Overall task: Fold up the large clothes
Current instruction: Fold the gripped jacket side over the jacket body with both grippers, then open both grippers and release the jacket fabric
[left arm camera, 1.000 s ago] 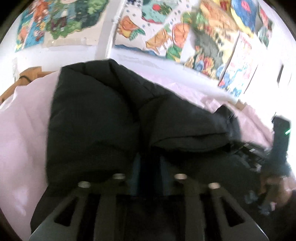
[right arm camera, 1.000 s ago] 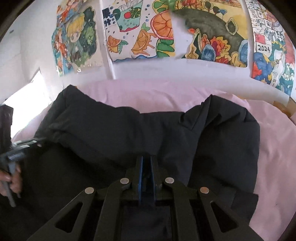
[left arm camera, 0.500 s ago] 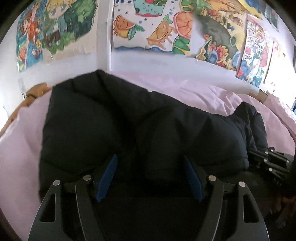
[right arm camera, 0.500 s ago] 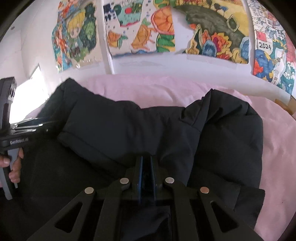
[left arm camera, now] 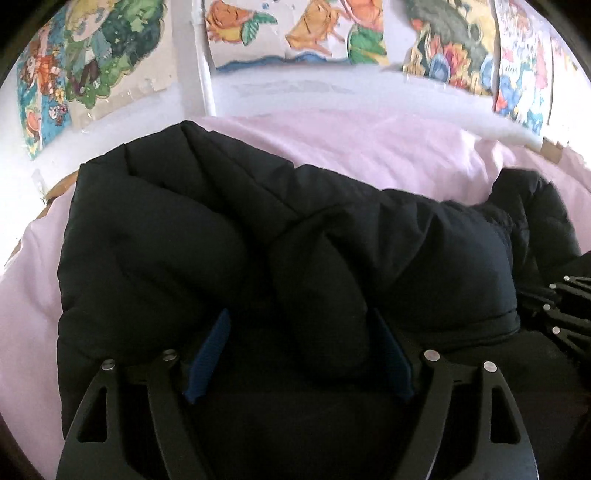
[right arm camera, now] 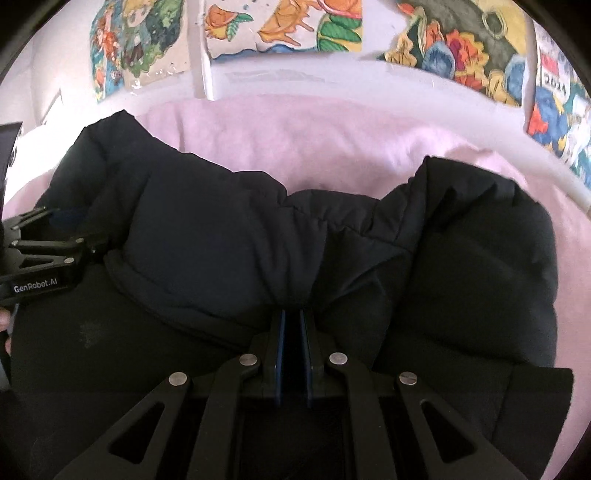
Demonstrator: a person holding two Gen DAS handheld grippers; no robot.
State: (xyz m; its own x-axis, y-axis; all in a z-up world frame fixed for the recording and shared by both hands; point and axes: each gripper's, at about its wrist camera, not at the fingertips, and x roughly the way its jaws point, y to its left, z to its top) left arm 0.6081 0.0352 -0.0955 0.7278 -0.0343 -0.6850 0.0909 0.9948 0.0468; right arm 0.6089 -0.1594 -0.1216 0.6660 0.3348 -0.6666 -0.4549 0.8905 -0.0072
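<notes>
A large black puffer jacket [left arm camera: 177, 251] lies partly folded on a pink bed sheet [left arm camera: 369, 147]; it also fills the right wrist view [right arm camera: 221, 236]. My left gripper [left arm camera: 299, 332] is open, its blue pads spread either side of a bulge of the jacket, holding nothing. My right gripper [right arm camera: 291, 321] is shut on a fold of the jacket fabric at the near edge. The right gripper's black body shows at the right edge of the left view [left arm camera: 569, 310]. The left gripper shows at the left edge of the right view [right arm camera: 44, 251].
The pink sheet [right arm camera: 314, 147] covers the bed around the jacket. A white wall with colourful drawings [left arm camera: 303, 26] runs behind the bed. A wooden bed edge [left arm camera: 55, 192] shows at the far left.
My left gripper has opened and let go of the jacket fabric, then moved a little closer. My right gripper stays shut on the jacket and has hardly moved.
</notes>
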